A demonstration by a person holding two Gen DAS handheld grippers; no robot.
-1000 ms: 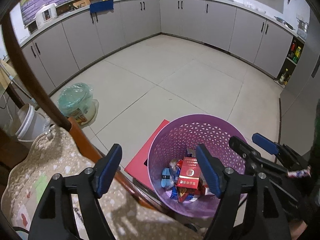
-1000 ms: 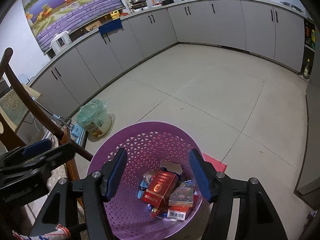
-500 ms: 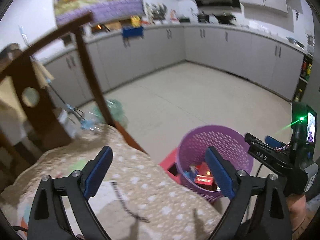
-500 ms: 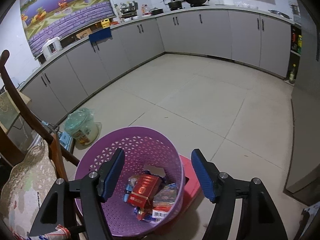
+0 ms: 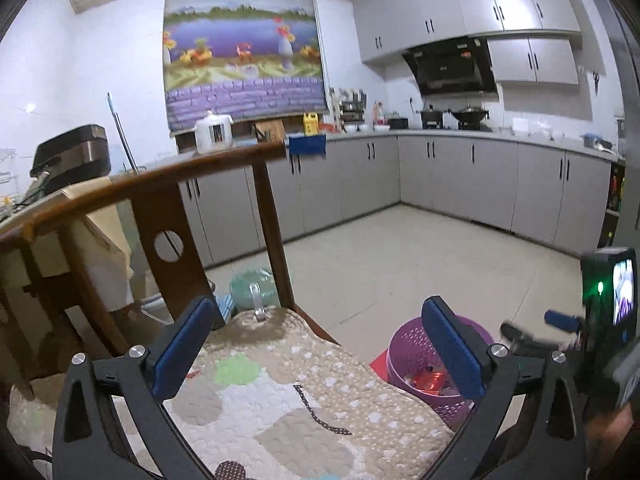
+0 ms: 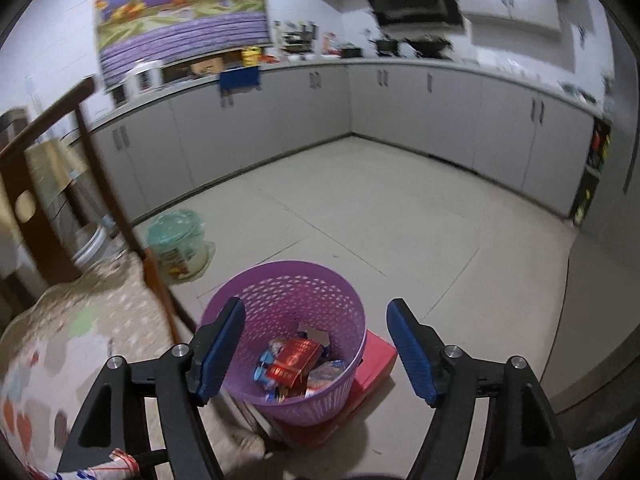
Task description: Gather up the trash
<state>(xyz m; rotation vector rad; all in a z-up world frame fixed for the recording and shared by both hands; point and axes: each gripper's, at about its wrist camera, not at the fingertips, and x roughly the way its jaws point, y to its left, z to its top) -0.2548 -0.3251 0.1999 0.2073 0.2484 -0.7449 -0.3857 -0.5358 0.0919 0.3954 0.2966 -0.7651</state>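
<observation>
Both grippers empty, jaws opening. I see the left gripper [image 5: 320, 352] spread wide above the quilted chair cushion [image 5: 288, 392], nothing between its pads. The purple basket [image 6: 288, 304] sits on the floor, on a red mat, below and just ahead of the right gripper [image 6: 316, 348], collected wrappers and a red packet [image 6: 296, 362] inside. From the left gripper the basket lies lower right; the right is nearer, I judge.
</observation>
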